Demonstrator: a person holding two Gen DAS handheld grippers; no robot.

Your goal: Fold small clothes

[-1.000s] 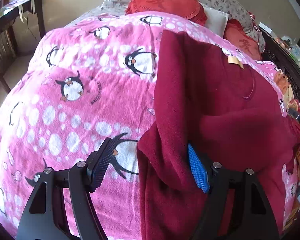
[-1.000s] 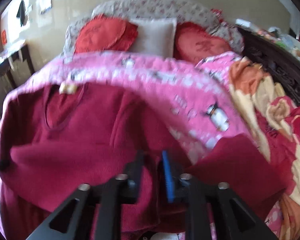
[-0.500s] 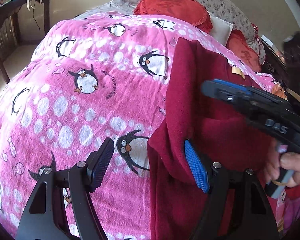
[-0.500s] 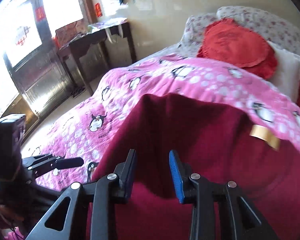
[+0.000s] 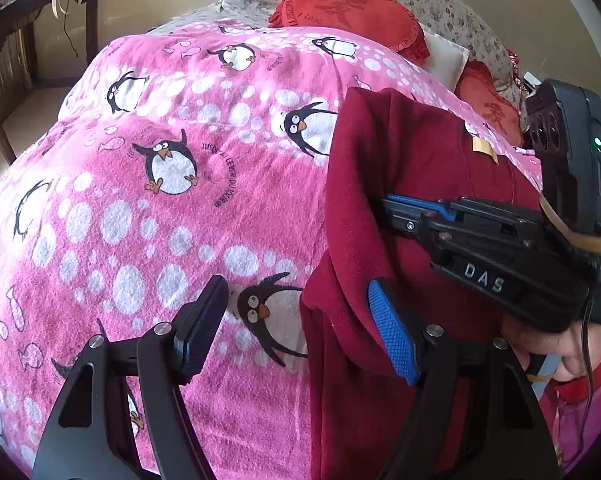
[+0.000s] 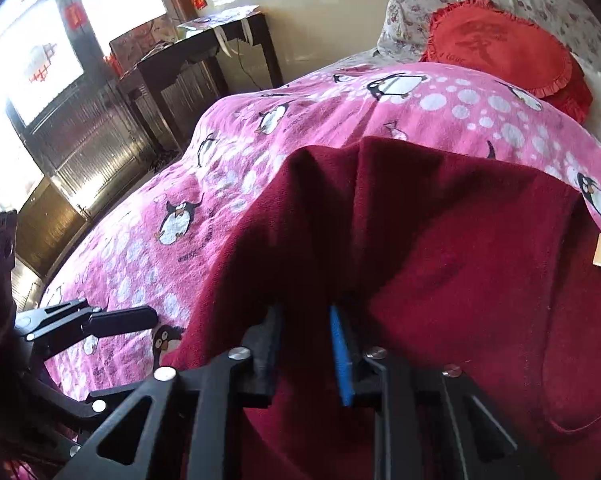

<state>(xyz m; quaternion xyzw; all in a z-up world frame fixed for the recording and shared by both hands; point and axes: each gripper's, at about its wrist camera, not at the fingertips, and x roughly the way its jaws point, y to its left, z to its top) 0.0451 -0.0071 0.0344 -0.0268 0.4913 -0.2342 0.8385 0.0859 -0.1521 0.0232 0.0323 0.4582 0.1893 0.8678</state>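
Maroon sweater point(image 6: 440, 240) now pinched by right hand-held gripper point(image 6: 306, 352)

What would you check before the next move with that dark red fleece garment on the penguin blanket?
1. Right hand-held gripper has fabric: ok, shut on a fold of the dark red fleece garment.
2. Left hand-held gripper ready: ok, open, the garment's edge between its fingers, not pinched.
3. The two grippers apart: ok, close but not touching.
4. Pink penguin-print fleece blanket lying flat to the left: ok.
5. Tan neck label showing: ok.
6. Garment's far right side: cannot tell, hidden behind the right gripper.
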